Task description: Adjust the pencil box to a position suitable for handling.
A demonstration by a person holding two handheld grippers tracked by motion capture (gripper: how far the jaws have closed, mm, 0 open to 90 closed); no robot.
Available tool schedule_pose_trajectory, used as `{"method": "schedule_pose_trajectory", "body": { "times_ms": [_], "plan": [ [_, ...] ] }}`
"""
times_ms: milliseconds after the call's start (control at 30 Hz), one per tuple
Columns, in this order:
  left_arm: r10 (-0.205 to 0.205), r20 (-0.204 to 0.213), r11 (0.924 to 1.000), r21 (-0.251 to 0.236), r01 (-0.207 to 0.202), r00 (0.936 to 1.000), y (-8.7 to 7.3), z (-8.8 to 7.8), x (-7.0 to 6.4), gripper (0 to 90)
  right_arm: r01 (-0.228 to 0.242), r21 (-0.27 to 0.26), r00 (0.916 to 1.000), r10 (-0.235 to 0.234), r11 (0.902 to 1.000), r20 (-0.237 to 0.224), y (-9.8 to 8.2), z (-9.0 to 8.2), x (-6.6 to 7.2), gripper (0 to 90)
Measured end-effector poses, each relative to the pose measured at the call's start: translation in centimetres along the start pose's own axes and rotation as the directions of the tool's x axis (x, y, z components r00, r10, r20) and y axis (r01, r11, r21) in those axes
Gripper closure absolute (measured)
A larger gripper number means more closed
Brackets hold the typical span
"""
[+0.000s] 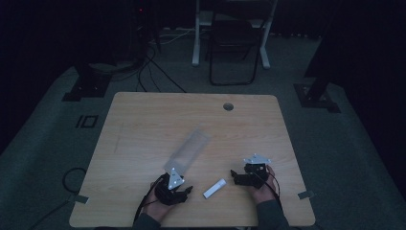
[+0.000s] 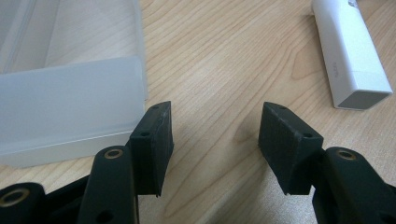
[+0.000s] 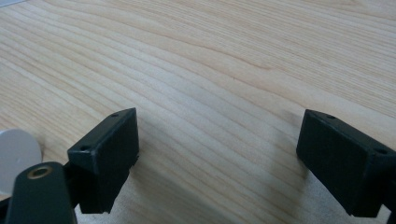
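Observation:
A long translucent plastic box (image 1: 189, 149) lies at an angle in the middle of the wooden table (image 1: 143, 124). A small white rectangular stick (image 1: 214, 188) lies near the front edge, between the two hands. My left gripper (image 1: 186, 191) rests on the table just left of the stick, open and holding nothing. From its own camera, the left gripper (image 2: 215, 135) has the box (image 2: 70, 107) beside its left jaw and the stick (image 2: 350, 51) farther off on the right. My right gripper (image 1: 234, 174) sits right of the stick, open (image 3: 217, 154) over bare wood, with the stick's white rounded end (image 3: 16, 156) beside its left jaw.
A round cable hole (image 1: 228, 106) is set in the table's far side. Beyond the table stand a dark folding chair (image 1: 233, 48) and white frame legs (image 1: 196, 33). Cables (image 1: 153, 67) run across the dim carpet at the left.

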State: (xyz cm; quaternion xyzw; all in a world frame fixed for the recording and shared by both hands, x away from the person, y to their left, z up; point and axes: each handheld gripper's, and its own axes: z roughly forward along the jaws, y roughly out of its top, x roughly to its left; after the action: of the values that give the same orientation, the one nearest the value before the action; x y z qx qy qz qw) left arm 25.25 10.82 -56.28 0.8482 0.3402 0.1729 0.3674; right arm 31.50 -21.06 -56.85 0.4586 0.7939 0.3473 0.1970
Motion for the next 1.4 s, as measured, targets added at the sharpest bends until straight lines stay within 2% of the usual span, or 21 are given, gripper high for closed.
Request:
{"method": "schedule_pose_trajectory", "body": {
  "times_ms": [300,433,567,733,967,1400],
  "plan": [
    [0.034,-0.014,0.9994,-0.009,-0.034,0.9993,-0.1,-0.1,-0.4,46.3,0.000,-0.001,1.0000,0.000,1.0000,0.000,-0.1,-0.1,0.1,12.8],
    [0.014,0.029,0.9999,-0.002,-0.014,0.9995,-0.1,-0.1,-0.1,48.4,0.001,-0.001,1.0000,-0.001,1.0000,0.000,-0.1,-0.1,0.1,12.8],
    [0.020,0.059,0.9996,-0.019,-0.019,0.9981,0.1,-0.5,-0.2,49.7,0.002,-0.002,1.0000,-0.002,1.0000,-0.003,-0.1,-0.1,0.1,12.9],
    [0.033,0.078,0.9988,-0.038,-0.030,0.9964,0.5,-1.1,-0.3,50.0,0.002,-0.002,1.0000,-0.002,1.0000,-0.003,-0.1,-0.1,0.1,12.9],
    [0.027,0.104,0.9982,-0.055,-0.022,0.9942,1.1,-2.1,0.1,50.0,0.002,-0.002,1.0000,-0.002,1.0000,-0.003,-0.1,-0.1,0.1,13.0],
    [0.053,0.071,0.9957,-0.080,-0.047,0.9961,2.1,-3.6,0.8,52.2,0.002,-0.003,1.0000,-0.002,1.0000,-0.003,-0.1,-0.1,0.1,13.2]
  ]
}}
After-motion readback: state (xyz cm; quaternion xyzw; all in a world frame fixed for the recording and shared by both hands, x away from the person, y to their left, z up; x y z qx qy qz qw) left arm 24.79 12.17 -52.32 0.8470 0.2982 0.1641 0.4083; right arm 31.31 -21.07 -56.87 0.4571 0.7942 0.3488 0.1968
